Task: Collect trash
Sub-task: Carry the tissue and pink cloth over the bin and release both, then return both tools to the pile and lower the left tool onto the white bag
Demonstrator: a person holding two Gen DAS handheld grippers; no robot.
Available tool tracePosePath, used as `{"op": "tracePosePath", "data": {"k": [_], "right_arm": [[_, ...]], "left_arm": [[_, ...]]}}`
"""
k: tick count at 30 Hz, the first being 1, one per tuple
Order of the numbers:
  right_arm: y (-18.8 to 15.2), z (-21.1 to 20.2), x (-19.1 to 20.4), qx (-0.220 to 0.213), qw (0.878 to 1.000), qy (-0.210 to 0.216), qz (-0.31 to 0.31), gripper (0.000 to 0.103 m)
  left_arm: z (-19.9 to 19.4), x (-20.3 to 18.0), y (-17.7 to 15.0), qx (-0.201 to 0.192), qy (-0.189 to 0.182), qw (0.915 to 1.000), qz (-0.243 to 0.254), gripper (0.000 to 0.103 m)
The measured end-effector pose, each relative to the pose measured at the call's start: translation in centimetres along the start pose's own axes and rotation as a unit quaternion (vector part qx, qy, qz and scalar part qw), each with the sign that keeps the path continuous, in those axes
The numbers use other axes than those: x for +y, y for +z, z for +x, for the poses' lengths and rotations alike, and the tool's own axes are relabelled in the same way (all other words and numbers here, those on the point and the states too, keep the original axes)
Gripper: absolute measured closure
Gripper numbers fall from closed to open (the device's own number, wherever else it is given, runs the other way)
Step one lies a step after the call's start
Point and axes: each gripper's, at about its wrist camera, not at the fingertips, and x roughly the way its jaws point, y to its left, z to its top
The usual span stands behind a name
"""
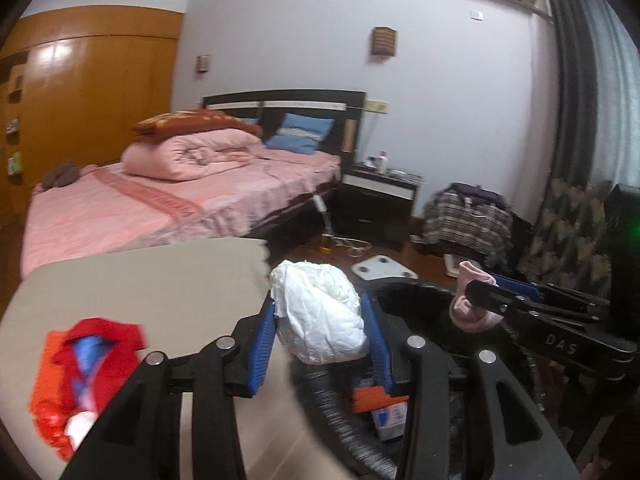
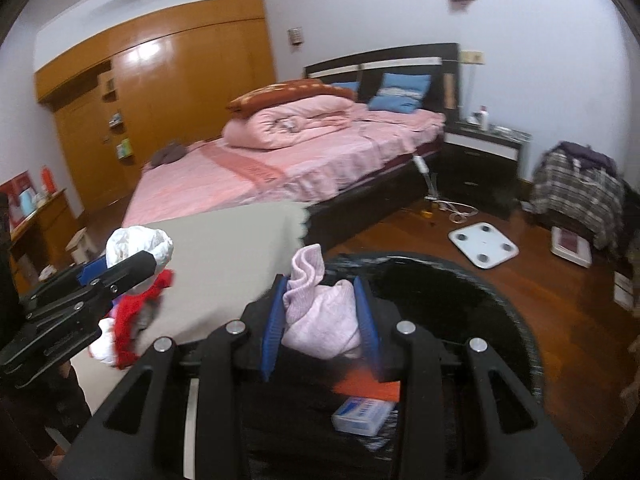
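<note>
While my left hand-held gripper (image 1: 320,344) pinches a crumpled white tissue wad (image 1: 320,312) between its blue pads, I see the wad hanging over the near rim of the black trash bin (image 1: 432,304), right at the edge of the beige counter (image 1: 140,280). My right hand-held gripper (image 2: 320,320) is clamped on a bunched pink cloth (image 2: 320,316), its pads pressing both sides, and that bundle sits above the bin's open mouth (image 2: 420,292). From the left wrist camera the right gripper (image 1: 476,302) comes in from the right side with the pink cloth at its tip, over the far part of the bin.

Inside the bin I can make out a small white-and-blue box (image 2: 362,414) and something orange (image 2: 368,390) beside it. A red wrapper (image 1: 84,380) with a blue and white part lies on the counter to the left of the bin, blurred.

Beyond the counter stands a bed (image 1: 160,200) with pink sheets, a folded pink quilt (image 1: 188,156) and blue pillows (image 1: 300,134). A white bathroom scale (image 2: 482,244) lies on the wooden floor (image 2: 560,300), near a dark nightstand (image 2: 484,156). An orange-brown wardrobe (image 2: 180,80) fills the far wall.
</note>
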Motion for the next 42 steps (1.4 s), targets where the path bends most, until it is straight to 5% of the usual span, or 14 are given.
{"op": "tracePosePath", "data": {"k": [5, 8, 13, 20, 30, 36, 42], "right_arm": [[-0.4, -0.2, -2.6, -0.001, 0.999, -0.047, 0.014, 0.061], [-0.7, -0.7, -3.6, -0.009, 0.997, -0.075, 0.022, 0.034], [-1.0, -0.8, -3.1, -0.025, 0.996, -0.081, 0.017, 0.013], [-1.0, 0.5, 2.6, -0.024, 0.999, -0.028, -0.001, 0.006], [-1.8, 4.6, 14.0, 0.014, 0.996, 0.075, -0.053, 0.005], [-3.6, 6.0, 19.5, 0.020, 0.990, 0.103, -0.092, 0.006], [-4.5, 7.3, 21.0, 0.030, 0.988, 0.105, -0.109, 0.006]], "left_arm": [[2.6, -3.0, 0.2, 0.016, -0.047, 0.9987, 0.008, 0.055], [3.8, -3.7, 0.0, 0.026, -0.056, 0.9981, 0.006, 0.033], [3.6, -2.2, -0.2, 0.027, -0.028, 0.9992, -0.001, 0.029], [-0.1, 3.3, -1.4, 0.016, 0.069, 0.9975, -0.003, 0.026], [-6.0, 13.1, -5.4, 0.029, 0.215, 0.9757, -0.028, 0.026], [-7.4, 16.4, -8.0, 0.051, 0.240, 0.9674, -0.061, 0.027], [-7.1, 17.3, -9.5, 0.067, 0.232, 0.9673, -0.078, 0.033]]}}
